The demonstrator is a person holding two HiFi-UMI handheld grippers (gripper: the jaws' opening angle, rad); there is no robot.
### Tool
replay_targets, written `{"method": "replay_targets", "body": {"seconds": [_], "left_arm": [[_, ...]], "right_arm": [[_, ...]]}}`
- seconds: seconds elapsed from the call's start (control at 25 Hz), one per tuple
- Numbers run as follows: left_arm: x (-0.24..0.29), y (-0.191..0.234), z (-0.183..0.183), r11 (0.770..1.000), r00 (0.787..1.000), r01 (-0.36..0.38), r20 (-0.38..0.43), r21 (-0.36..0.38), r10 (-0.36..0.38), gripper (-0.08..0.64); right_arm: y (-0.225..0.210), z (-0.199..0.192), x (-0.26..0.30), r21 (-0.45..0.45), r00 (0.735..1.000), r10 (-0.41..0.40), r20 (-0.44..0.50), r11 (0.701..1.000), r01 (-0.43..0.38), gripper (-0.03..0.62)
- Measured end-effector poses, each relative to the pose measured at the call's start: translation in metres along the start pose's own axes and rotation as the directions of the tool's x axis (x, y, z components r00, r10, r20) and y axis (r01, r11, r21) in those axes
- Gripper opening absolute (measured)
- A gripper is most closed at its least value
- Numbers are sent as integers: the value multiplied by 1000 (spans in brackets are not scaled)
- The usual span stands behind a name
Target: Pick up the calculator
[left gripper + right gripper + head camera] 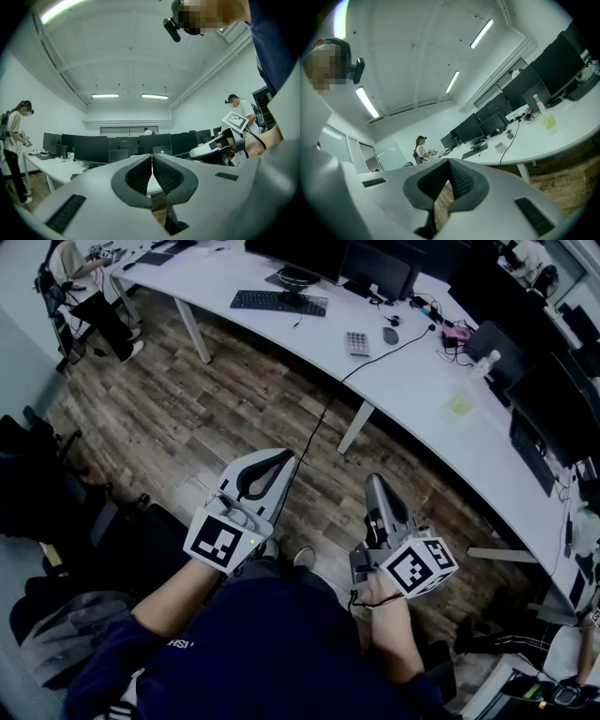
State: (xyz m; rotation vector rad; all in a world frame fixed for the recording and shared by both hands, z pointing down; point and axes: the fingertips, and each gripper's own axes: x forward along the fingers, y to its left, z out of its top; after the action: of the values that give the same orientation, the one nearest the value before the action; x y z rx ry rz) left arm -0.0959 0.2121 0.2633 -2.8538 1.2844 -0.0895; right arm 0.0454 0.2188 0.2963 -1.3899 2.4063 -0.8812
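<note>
The calculator (357,343), small and grey with pale keys, lies on the long white desk (412,390) at the far side of the room; in the right gripper view the calculator (500,147) is a small patch beside a mouse. Both grippers hang over the wooden floor, well short of the desk. My left gripper (281,459) is shut with nothing in it, and its pads (145,174) meet at the tip. My right gripper (375,484) is also shut and holds nothing. In the left gripper view the right gripper (208,150) shows at the right.
On the desk are a keyboard (279,302), a mouse (390,335), several dark monitors (375,268), a bottle (487,360) and a green cup (460,405). A black cable (319,427) hangs down to the floor. A person (84,287) stands far left.
</note>
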Motion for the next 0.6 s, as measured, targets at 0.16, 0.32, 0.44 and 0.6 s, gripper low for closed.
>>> {"method": "replay_targets", "body": {"seconds": [0.16,0.32,0.44,0.6], "left_arm": [[3,1,3,1000,1000,-1,4,2,1,32],[4,2,3,1000,1000,-1,0,3,1,32],[5,3,4,1000,1000,-3,3,2,3,32],[7,4,5,1000,1000,-5,5,-1,5,32]], "right_arm": [[1,2,2,-25,1000,-1,-3,1000,1,3],[0,4,5,-31,1000,-9,-6,999,8,5],[0,5,6,-39,1000,-11,-6,999,11,5],[1,6,9,-56,1000,-9,-9,998,8,11]]}}
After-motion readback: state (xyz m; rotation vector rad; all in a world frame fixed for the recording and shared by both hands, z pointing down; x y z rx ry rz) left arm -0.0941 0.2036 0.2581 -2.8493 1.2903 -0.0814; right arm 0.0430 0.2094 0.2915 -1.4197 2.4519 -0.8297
